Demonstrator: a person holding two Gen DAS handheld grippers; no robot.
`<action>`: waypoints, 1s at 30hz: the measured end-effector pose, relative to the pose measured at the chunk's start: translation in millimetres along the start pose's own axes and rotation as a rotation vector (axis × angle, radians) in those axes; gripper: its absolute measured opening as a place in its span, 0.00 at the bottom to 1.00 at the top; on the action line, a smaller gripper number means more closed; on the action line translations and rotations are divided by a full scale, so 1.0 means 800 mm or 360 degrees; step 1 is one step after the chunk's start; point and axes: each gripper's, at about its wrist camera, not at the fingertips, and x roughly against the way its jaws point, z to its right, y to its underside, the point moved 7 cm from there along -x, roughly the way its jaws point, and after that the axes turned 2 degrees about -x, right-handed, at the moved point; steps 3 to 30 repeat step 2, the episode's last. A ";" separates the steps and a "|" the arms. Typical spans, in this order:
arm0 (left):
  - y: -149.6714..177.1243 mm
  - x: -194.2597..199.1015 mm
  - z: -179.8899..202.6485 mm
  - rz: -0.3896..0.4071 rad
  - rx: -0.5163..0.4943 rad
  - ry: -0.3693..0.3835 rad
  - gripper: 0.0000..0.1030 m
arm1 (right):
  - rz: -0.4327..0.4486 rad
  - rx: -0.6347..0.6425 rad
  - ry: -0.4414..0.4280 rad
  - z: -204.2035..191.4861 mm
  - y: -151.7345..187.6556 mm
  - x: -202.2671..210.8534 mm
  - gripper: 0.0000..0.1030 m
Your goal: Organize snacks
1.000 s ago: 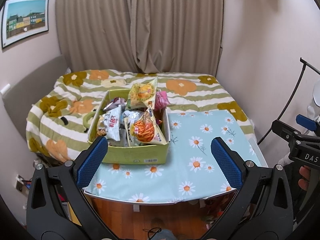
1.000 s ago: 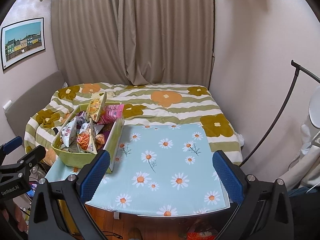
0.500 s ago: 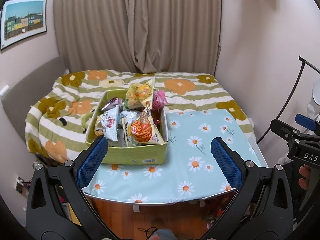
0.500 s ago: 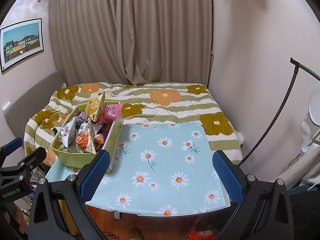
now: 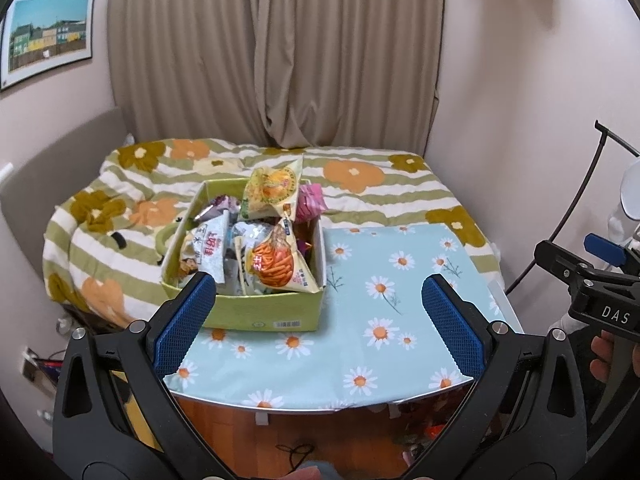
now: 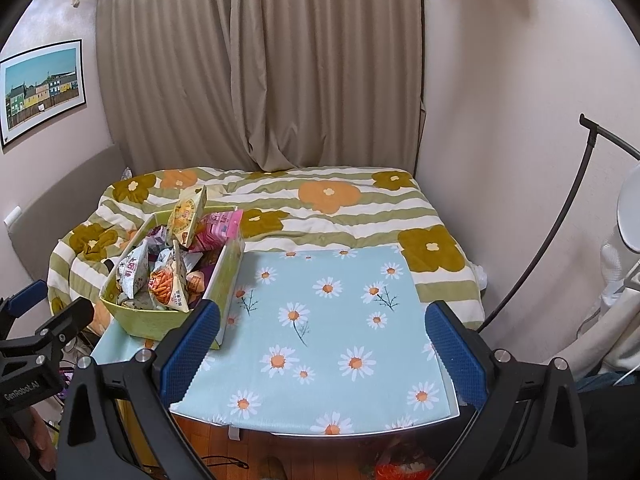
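Note:
A green cardboard box (image 5: 260, 314) stands on the left part of a table with a light blue daisy cloth (image 5: 384, 344). It is piled with several snack bags: an orange-printed bag (image 5: 276, 262) in front, a yellow bag (image 5: 272, 192) upright behind, a pink one (image 5: 310, 202) at the back right. The box (image 6: 136, 320) and the cloth (image 6: 340, 320) show in the right wrist view too. My left gripper (image 5: 318, 320) is open and empty, short of the table's near edge. My right gripper (image 6: 320, 340) is open and empty, over the near edge.
A bed with a green striped, flowered quilt (image 5: 380, 188) lies behind the table. Beige curtains (image 5: 280, 60) hang at the back. A wall is on the right with a black curved stand (image 6: 560, 220). A wooden floor (image 5: 320, 432) is below the table's edge.
Both views have shifted slightly; the box and table sit a little left and higher in the left wrist view. Both grippers stay open and empty.

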 end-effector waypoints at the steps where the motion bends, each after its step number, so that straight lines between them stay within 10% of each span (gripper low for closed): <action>1: -0.001 0.000 0.000 0.0009 -0.0005 -0.0009 0.99 | -0.0002 -0.0001 0.0000 0.001 0.000 0.000 0.99; 30: -0.002 -0.001 0.000 0.0012 -0.0006 -0.0012 0.99 | -0.0001 -0.0002 -0.0001 0.001 0.000 0.000 0.99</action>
